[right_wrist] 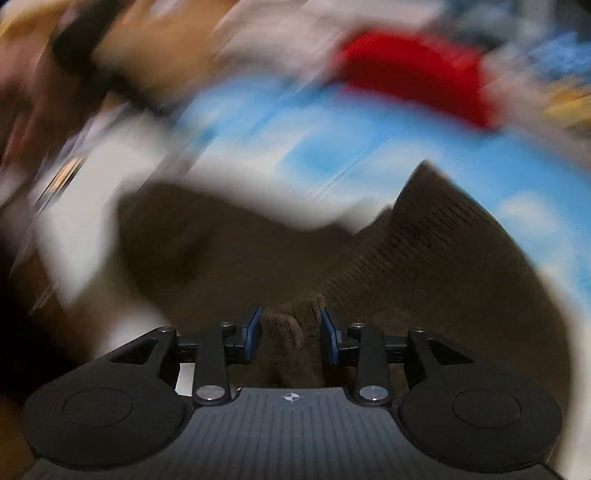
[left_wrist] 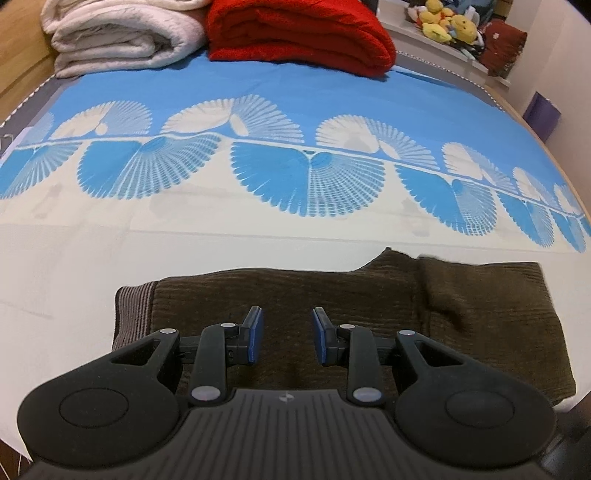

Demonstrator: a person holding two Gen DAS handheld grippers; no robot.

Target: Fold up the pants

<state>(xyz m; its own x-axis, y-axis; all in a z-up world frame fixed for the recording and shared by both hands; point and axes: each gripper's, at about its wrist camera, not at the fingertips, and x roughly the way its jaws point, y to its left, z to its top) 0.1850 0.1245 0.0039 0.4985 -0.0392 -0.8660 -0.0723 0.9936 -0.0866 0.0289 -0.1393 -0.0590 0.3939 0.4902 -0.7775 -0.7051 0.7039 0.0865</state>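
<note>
Your right hand-held gripper (right_wrist: 291,339) pinches a pants (left_wrist: 369,314) bunch, left hand-held gripper (left_wrist: 287,339) gapes empty above: fast swinging may slip the fold.

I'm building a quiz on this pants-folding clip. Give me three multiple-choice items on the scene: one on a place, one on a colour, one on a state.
1. Where does the red blanket lie?
A. at the far end of the bed, beside the white blanket
B. on the pants
C. on the floor

2. What colour are the pants?
A. grey
B. dark brown
C. blue

3. What is the state of the right gripper?
A. open and empty
B. out of view
C. closed on a bunch of pants fabric

Answers:
1 A: the left wrist view shows it at the far end of the bed sheet, next to the white one.
2 B: the ribbed cloth reads dark brown in both views.
3 C: brown fabric is pinched between its pads, while the left gripper hangs open above the pants.
</note>
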